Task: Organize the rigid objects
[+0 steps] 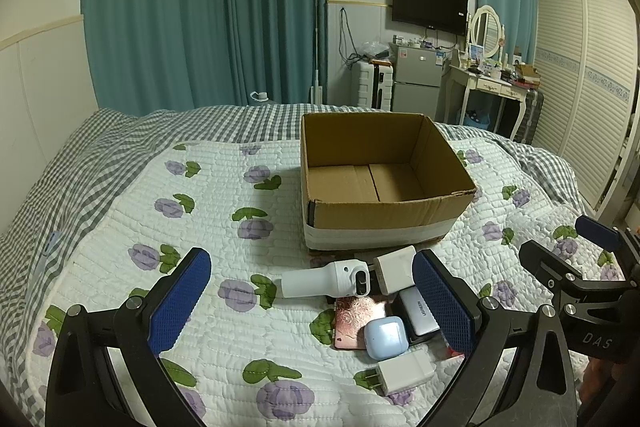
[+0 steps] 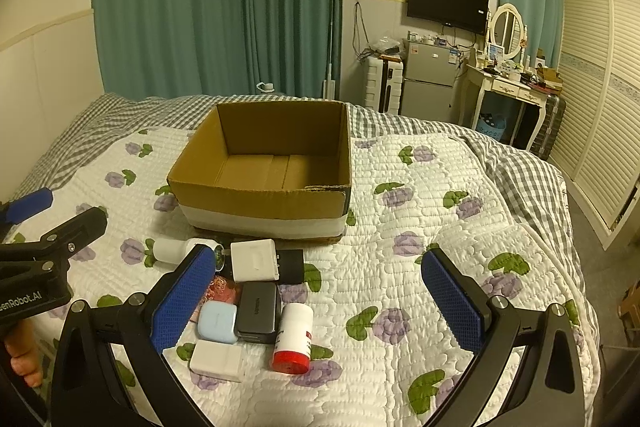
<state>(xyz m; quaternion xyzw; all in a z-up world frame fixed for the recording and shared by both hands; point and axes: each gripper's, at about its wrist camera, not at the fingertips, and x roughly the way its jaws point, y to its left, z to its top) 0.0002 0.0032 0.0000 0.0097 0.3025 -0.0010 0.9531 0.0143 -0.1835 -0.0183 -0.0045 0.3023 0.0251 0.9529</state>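
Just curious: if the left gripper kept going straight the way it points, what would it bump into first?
Probably the white handheld device lying between the open left gripper and the cardboard box; the box comes next. Depth is hard to judge here.

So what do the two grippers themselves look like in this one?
Both match: black angular frames with triangular cut-outs and silver bolts, each finger faced with a blue dimpled pad. The left gripper carries white "GenRobot.AI" lettering on its side, seen from the right wrist view; the right gripper shows "DAS". No cables are visible. Bare fingers grip the left handle.
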